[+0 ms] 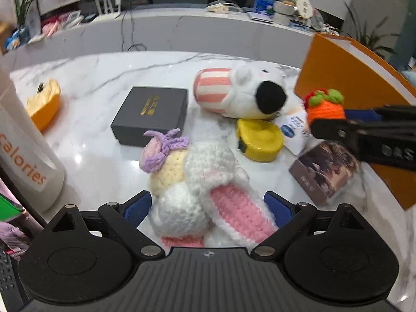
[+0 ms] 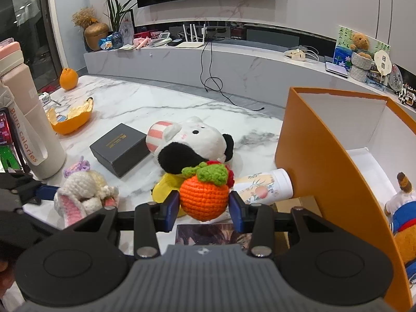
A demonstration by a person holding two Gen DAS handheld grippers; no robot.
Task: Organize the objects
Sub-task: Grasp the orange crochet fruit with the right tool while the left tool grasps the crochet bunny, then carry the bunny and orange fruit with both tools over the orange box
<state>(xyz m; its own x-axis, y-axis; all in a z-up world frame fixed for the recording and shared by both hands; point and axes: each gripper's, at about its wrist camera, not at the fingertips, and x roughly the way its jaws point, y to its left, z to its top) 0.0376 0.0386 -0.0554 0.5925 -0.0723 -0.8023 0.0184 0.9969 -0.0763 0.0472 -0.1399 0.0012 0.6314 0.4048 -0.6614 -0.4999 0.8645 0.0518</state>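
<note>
Both tool (image 2: 204, 205) pads pinch the crocheted orange (image 2: 204, 200).

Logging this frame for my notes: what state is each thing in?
Right gripper: shut on crochet orange, lifted.
Left gripper: open around crochet bunny.
Orange box: open, toys inside.
Black box: closed.
Plush dog: lying on its side.
Bottle: upright.
</note>
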